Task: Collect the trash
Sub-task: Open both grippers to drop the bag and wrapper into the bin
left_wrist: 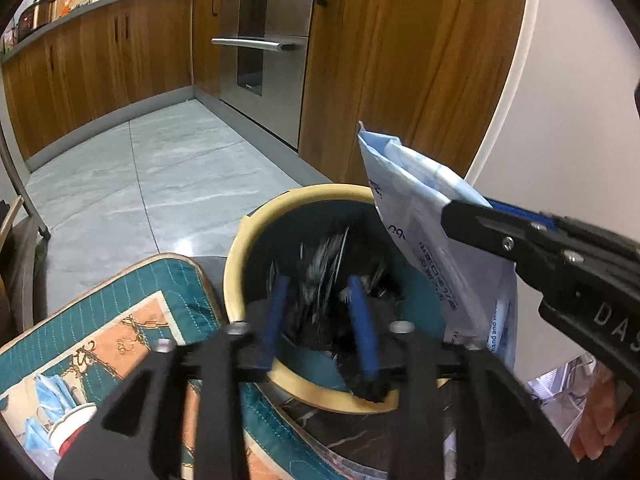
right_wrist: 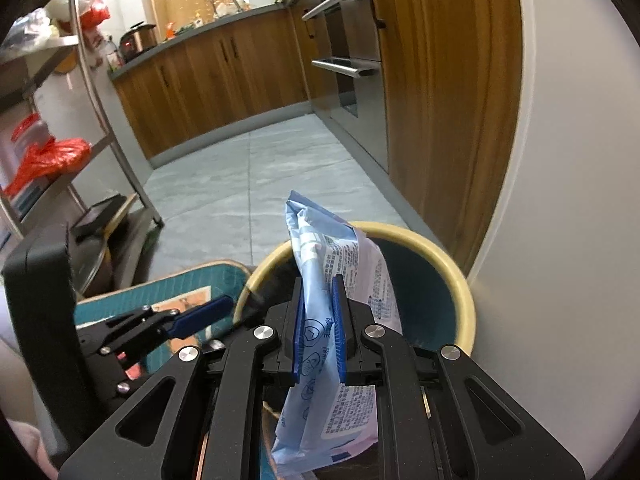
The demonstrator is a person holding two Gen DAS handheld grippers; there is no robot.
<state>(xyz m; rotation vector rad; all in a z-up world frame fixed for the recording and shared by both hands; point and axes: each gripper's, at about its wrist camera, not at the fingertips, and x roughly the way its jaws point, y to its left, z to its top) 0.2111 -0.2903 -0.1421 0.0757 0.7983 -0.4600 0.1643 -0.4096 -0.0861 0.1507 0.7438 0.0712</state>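
Observation:
A round bin with a cream rim and dark teal inside stands on the floor beside the table; it also shows in the right wrist view. My left gripper hovers over the bin's mouth with its blue fingers apart; a dark crumpled thing blurs between and below them. My right gripper is shut on a light blue and white plastic packet and holds it over the bin's rim. The packet and right gripper show at right in the left wrist view.
A teal and orange patterned table mat lies at lower left, with blue face masks and a white cup on it. Wooden cabinets and a white wall stand behind the bin. A metal shelf rack stands at left.

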